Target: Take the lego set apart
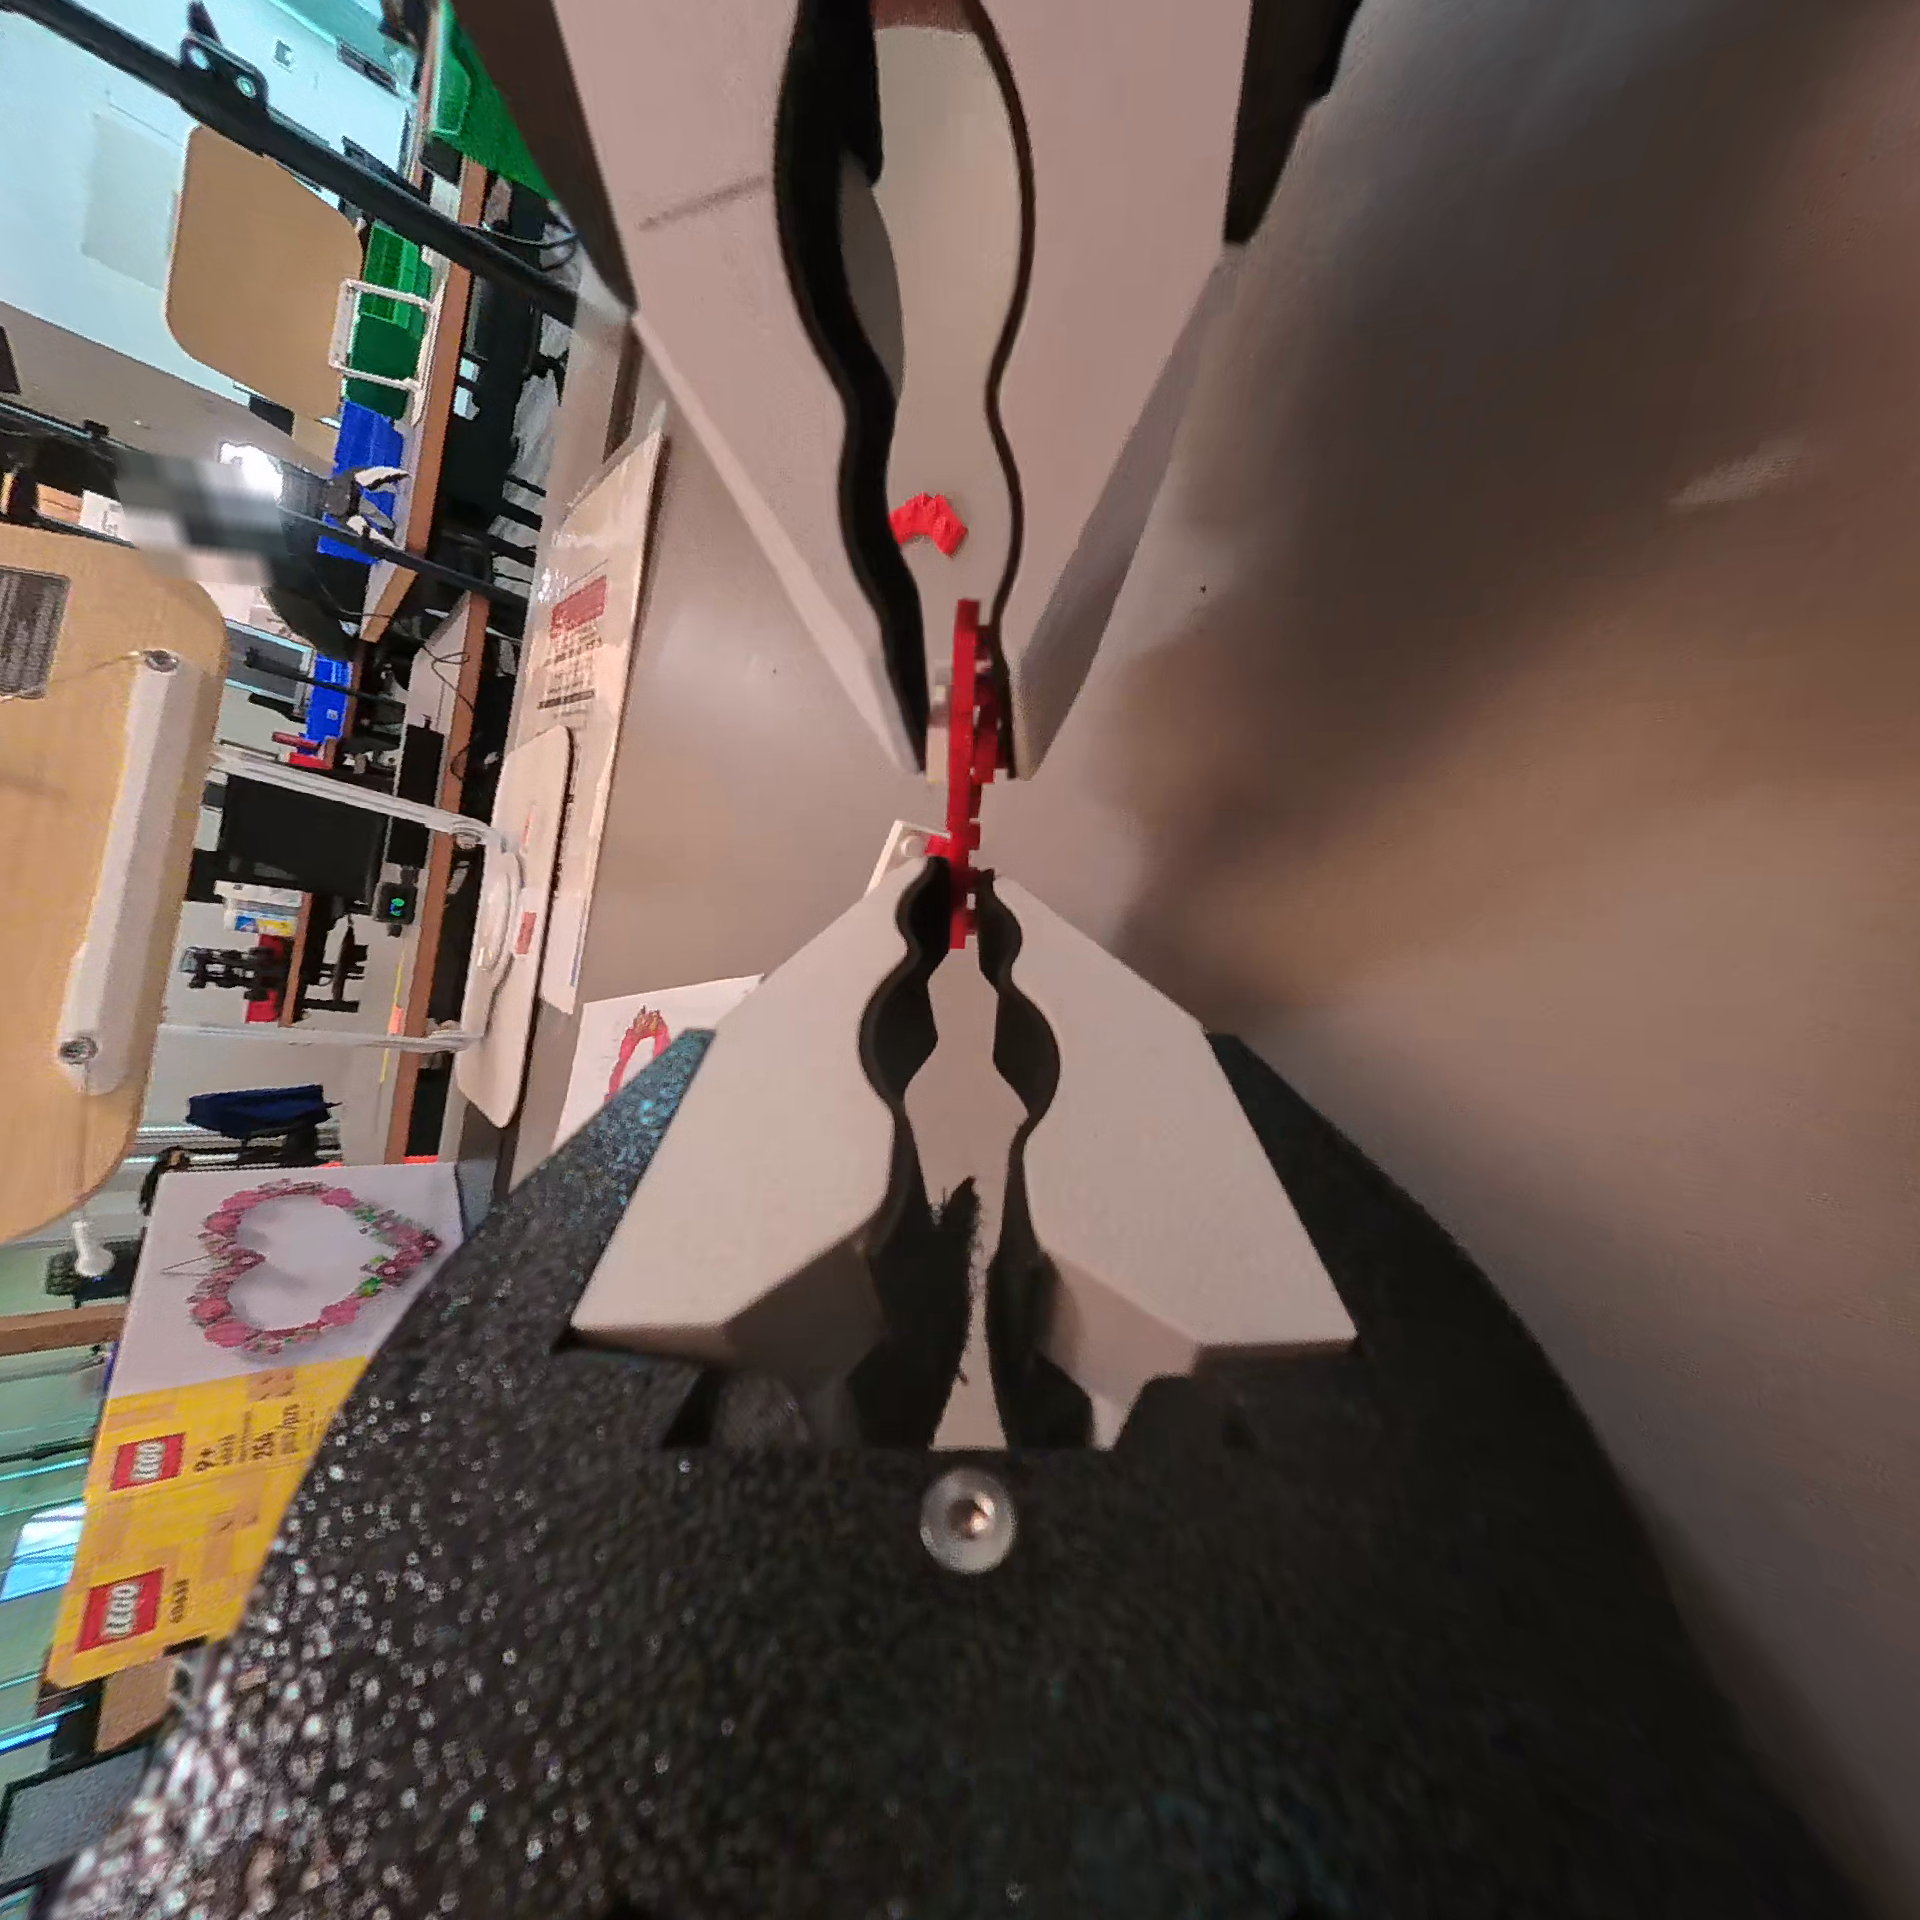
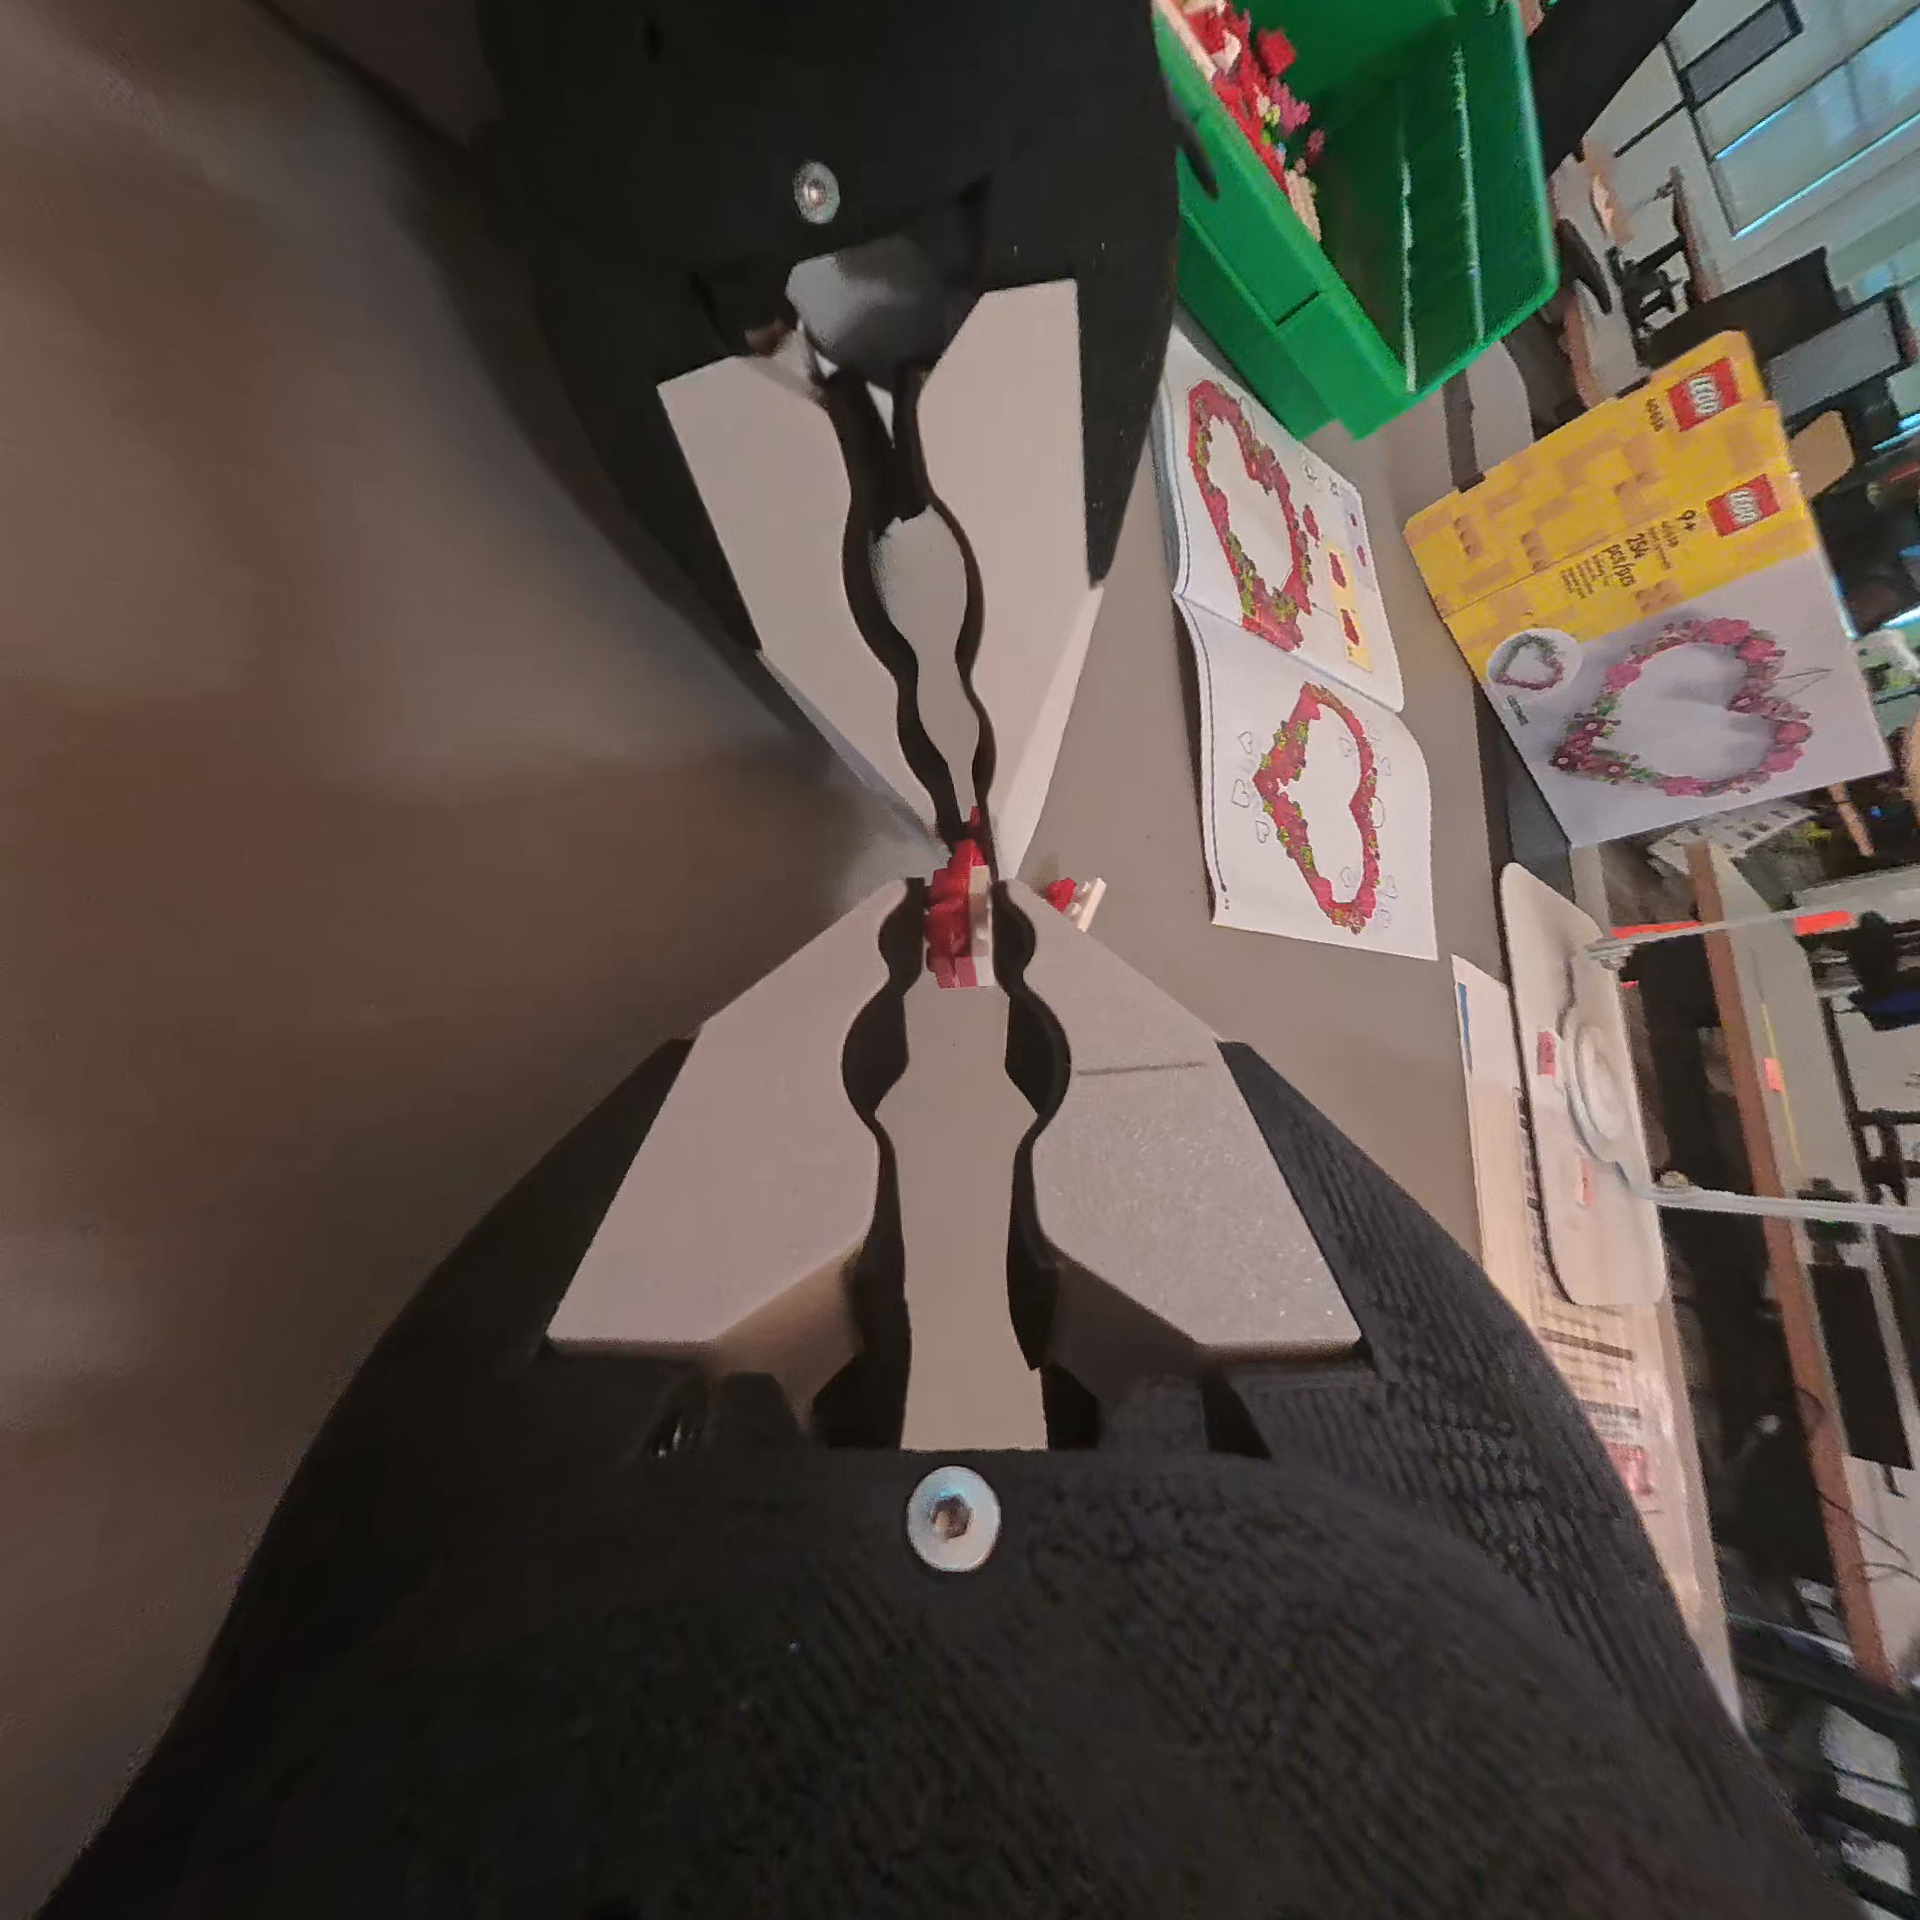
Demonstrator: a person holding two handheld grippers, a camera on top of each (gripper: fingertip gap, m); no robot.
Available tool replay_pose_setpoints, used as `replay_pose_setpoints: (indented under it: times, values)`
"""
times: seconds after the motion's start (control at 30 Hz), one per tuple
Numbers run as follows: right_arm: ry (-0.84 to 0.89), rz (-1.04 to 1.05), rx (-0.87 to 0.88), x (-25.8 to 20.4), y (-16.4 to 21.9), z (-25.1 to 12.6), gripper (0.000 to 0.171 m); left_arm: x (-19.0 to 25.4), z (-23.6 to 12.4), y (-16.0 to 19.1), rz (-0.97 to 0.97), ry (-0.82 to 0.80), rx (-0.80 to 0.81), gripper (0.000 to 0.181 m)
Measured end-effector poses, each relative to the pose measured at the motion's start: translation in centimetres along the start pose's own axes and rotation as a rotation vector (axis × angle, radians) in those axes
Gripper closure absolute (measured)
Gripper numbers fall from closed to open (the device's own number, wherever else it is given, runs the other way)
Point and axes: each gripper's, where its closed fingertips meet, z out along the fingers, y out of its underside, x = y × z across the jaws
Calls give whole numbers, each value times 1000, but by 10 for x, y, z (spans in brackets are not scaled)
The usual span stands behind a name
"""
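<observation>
Left wrist view: left gripper (image 1: 961, 904), at frame centre, is pinched onto the lower end of a thin red lego piece (image 1: 968, 748). The right gripper (image 1: 964, 764) comes down from the top of the frame and clamps the upper end of the same piece, tip to tip with the left. A small white brick (image 1: 906, 847) shows at the piece's left side. A loose red fragment (image 1: 928, 523) lies on the grey table (image 1: 1455, 727) beyond, seen between the right gripper's fingers.

Right wrist view: the piece sits at centre, held from both sides. To the right lie an open instruction booklet (image 2: 1309, 717), yellow set box (image 2: 1642, 582), and green bin (image 2: 1371, 229) with loose bricks at the top.
</observation>
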Motion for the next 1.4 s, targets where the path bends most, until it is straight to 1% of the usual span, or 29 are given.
replay_pose_setpoints:
  times: [0.03, 0.1, 0.17, 0.23, 0.33, 0.4, 0.43, 0.5, 0.57, 0.6, 0.63, 0.67, 0.77, 0.8, 0.87, 0.93, 1.0, 1.13, 1.17, 1.3, 1.4]
  values:
    - [16, 5, 1, 2, 0, 0, 161, -1, 0, 1, -20, -2, -1, 179]
    - [54, 57, 27, 10, -4, 0, 161, -7, -2, 1, -81, -19, 5, 179]
    - [84, 121, 84, 17, -11, -3, 162, -14, -6, -1, -138, -42, 50, 178]
    - [103, 179, 134, 23, -15, -6, 162, -21, -10, -4, -246, -39, 103, 178]
    - [79, 237, 211, 26, -20, -12, 162, -27, -16, -10, -415, 11, 199, 178]
    - [41, 259, 251, 24, -21, -15, 162, -26, -18, -14, -458, 45, 242, 178]
    - [20, 286, 255, 23, -19, -14, 162, -24, -17, -13, -462, 57, 240, 178]
    - [-10, 422, 266, 25, -15, -9, 161, -22, -12, -9, -459, 56, 204, 178]
    - [53, 573, 297, 40, -13, -6, 159, -26, -8, -3, -528, 49, 174, 178]
    - [124, 619, 302, 50, -12, -5, 145, -28, -5, 2, -592, 46, 149, 179]
    - [194, 622, 287, 56, -11, -5, 130, -31, -3, 5, -668, 55, 146, 179]
    - [263, 582, 252, 59, -9, -4, 126, -33, -3, 5, -764, 76, 169, 179]
    - [416, 394, 115, 63, -6, 1, 128, -39, -4, 8, -1020, 160, 235, 178]
    - [432, 382, 103, 63, -8, 4, 133, -39, -5, 10, -1076, 185, 249, 178]
    - [404, 469, 141, 63, -13, 10, 142, -40, -6, 12, -1139, 211, 268, 178]
    - [370, 628, 206, 68, -16, 14, 141, -42, -6, 14, -1133, 191, 256, 179]
    - [353, 785, 272, 75, -18, 17, 136, -43, -5, 16, -1098, 151, 230, 179]
    - [317, 1088, 395, 83, -19, 25, 136, -53, -6, 22, -1016, 13, 184, 179]
    - [309, 1137, 430, 84, -21, 27, 137, -56, -7, 23, -987, -24, 169, 179]
    - [306, 1273, 542, 92, -21, 27, 153, -61, -10, 24, -856, -124, 116, 179]
    - [289, 1337, 562, 92, -18, 28, 153, -60, -9, 25, -828, -136, 94, 179]
